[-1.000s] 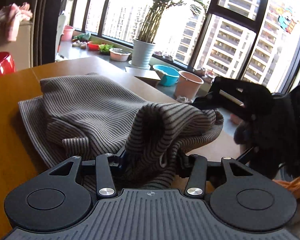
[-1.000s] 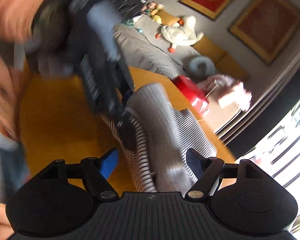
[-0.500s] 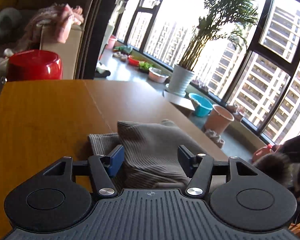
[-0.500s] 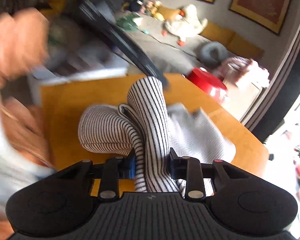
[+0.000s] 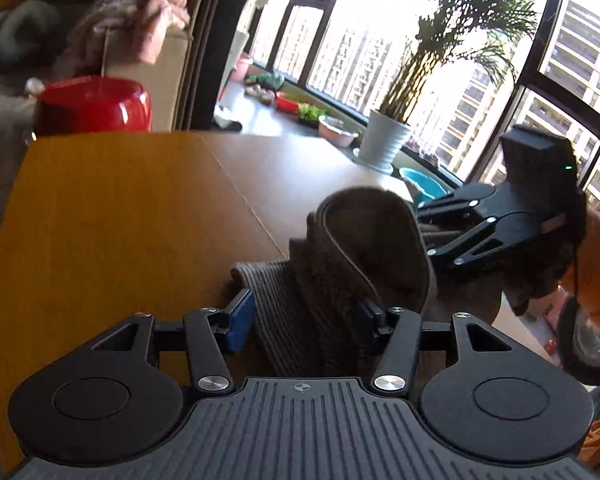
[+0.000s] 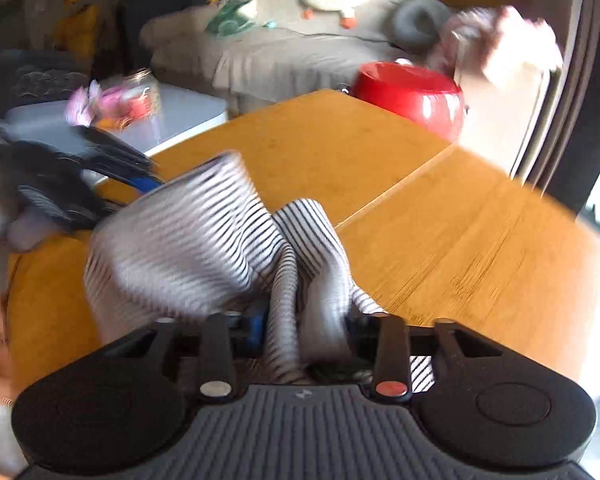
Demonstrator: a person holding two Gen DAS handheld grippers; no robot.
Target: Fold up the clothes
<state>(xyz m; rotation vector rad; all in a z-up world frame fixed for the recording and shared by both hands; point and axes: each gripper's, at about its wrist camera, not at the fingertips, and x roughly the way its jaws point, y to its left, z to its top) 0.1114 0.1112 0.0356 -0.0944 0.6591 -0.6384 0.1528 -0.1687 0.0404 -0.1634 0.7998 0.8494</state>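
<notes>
A grey-and-white striped garment (image 5: 364, 256) is bunched on the wooden table (image 5: 112, 216). My left gripper (image 5: 304, 316) is open with the garment's folded edge lying between its fingers. My right gripper (image 6: 304, 320) is shut on a bunch of the striped garment (image 6: 204, 248) and holds it raised above the table (image 6: 460, 240); it also shows in the left wrist view (image 5: 496, 224) at the garment's far right side. The left gripper shows blurred in the right wrist view (image 6: 100, 168).
A red stool (image 5: 92, 104) stands past the table's far edge, with a sofa (image 6: 284, 52) behind it. A potted palm (image 5: 384, 144) and bowls sit on the window ledge. A white box (image 6: 172, 112) stands beside the table.
My left gripper let go of the garment and stands open around its edge. My right gripper closed on the cloth and lifted it, swinging it over the table.
</notes>
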